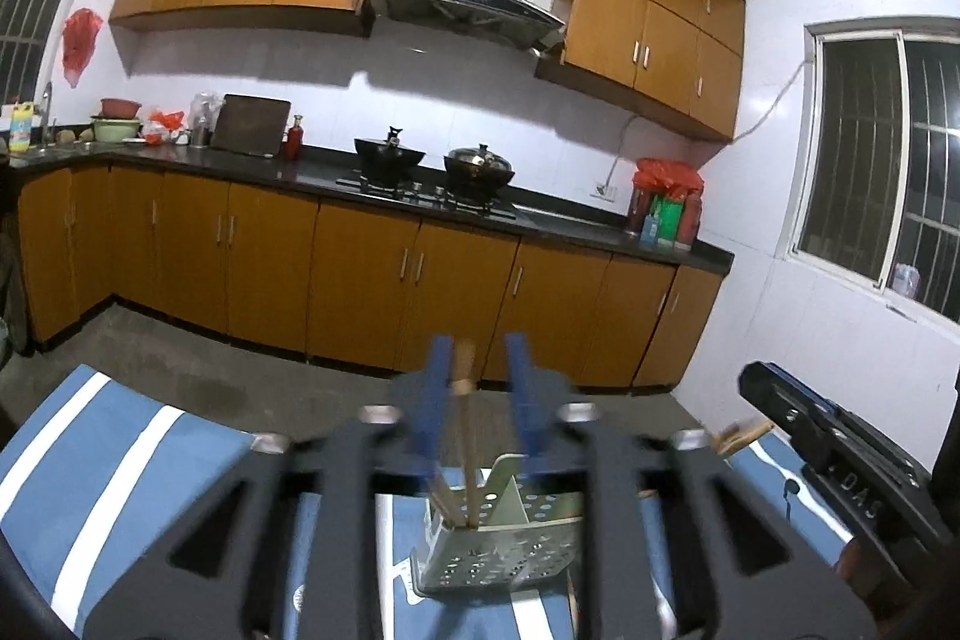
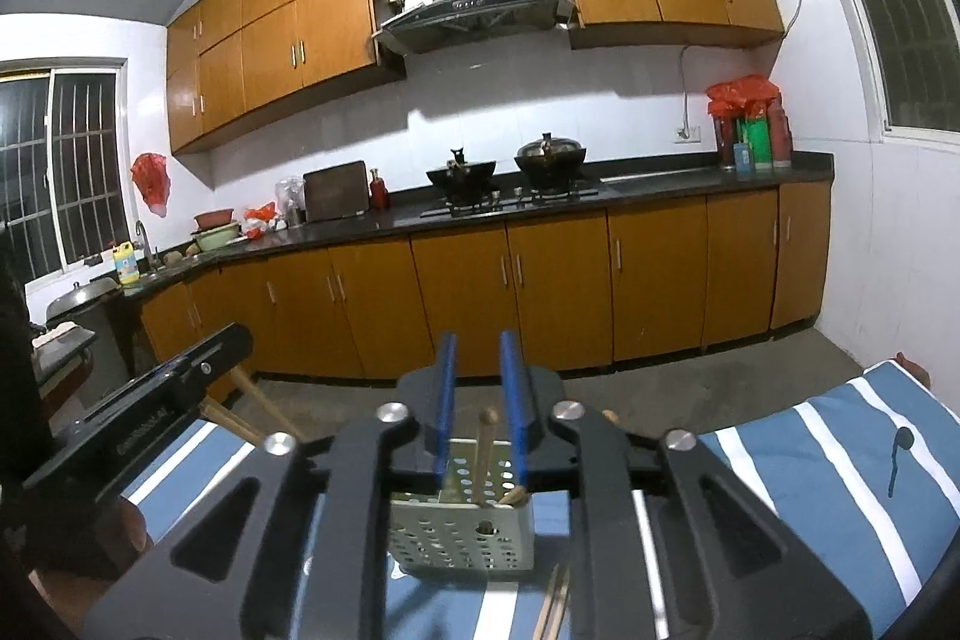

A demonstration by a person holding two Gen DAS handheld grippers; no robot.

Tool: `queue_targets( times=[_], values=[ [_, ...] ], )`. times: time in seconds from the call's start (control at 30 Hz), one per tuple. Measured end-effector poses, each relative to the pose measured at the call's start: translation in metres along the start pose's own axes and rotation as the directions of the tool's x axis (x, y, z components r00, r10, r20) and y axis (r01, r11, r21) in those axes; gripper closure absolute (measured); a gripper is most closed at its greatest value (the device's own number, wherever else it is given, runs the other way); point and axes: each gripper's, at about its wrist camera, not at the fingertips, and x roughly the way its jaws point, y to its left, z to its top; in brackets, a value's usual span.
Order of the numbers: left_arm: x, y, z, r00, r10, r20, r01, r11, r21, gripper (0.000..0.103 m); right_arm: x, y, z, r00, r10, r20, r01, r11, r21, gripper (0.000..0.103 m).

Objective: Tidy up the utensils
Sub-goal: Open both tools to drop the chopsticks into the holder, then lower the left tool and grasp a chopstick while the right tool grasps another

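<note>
Left gripper [image 1: 480, 400]: we see blue fingers [image 1: 435, 400] standing apart, a chopstick [image 1: 465, 400] upright between them; it looks pressed to the left finger, with a gap to the right one. We can't tell if it's pinched or just let go.
Chopstick axis: near vertical, tip down in the holder's left compartment, top end up at 12 o'clock between the fingertips. A second stick leans beside it in the same compartment.
Holder [image 1: 510, 544]: perforated metal utensil caddy, at 6 o'clock from the left claw, directly below, on the blue-and-white striped cloth [image 1: 120, 448].
Right gripper [image 2: 477, 400]: jaws parted at a moderate width, holding nothing as far as we can see; a stick [image 2: 487, 451] rises from the holder behind the gap, not gripped.
Holder from right [image 2: 462, 526]: at 6 o'clock, just below the fingers; stick ends poke out at its right corner.
Loose chopsticks [image 2: 555, 604]: on the cloth at 5 o'clock, near the holder's front, long axis running roughly 12 to 6. We judge the right claw nearer to these.
Other sticks: wooden ends [image 1: 741, 433] at 3 o'clock in the left view, by the other gripper body; unclear if loose.
Step, our guess: left drop-in about finished, more to collect.
Far: kitchen counter [image 1: 336, 172] with two woks at 12 o'clock.
</note>
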Motion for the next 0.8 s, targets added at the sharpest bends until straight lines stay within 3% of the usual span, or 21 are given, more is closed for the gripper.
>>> queue_targets(
  times=[0.3,0.4,0.47,0.53,0.63,0.7,0.8],
  values=[
    [-0.054,0.019,0.011,0.997,0.006,0.072,-0.004,0.999,-0.032,0.061,-0.051,-0.029,-0.005,0.996,-0.082,0.033,0.080,0.996,0.049,0.075],
    [-0.074,0.036,-0.002,0.996,0.074,0.055,-0.072,0.997,-0.040,0.058,-0.058,-0.050,-0.027,0.989,-0.142,-0.035,0.144,0.987,0.075,0.074],
    [-0.077,0.044,-0.015,0.993,0.117,0.020,-0.116,0.993,-0.034,0.058,-0.051,-0.064,-0.051,0.977,-0.166,-0.132,0.178,0.980,0.089,0.074],
    [-0.075,0.054,-0.036,0.984,0.169,-0.054,-0.170,0.985,-0.012,0.058,-0.038,-0.074,-0.082,0.952,-0.166,-0.257,0.195,0.976,0.093,0.074],
    [-0.064,0.067,-0.072,0.961,0.199,-0.192,-0.201,0.980,0.007,0.058,-0.019,-0.075,-0.133,0.890,-0.114,-0.441,0.172,0.981,0.093,0.076],
    [-0.056,0.073,-0.094,0.939,0.199,-0.282,-0.204,0.979,0.013,0.058,-0.012,-0.069,-0.163,0.850,-0.058,-0.524,0.133,0.985,0.107,0.080],
    [-0.052,0.075,-0.120,0.912,0.185,-0.366,-0.193,0.981,0.015,0.059,-0.008,-0.055,-0.189,0.818,-0.020,-0.575,0.099,0.989,0.106,0.082]
  ],
)
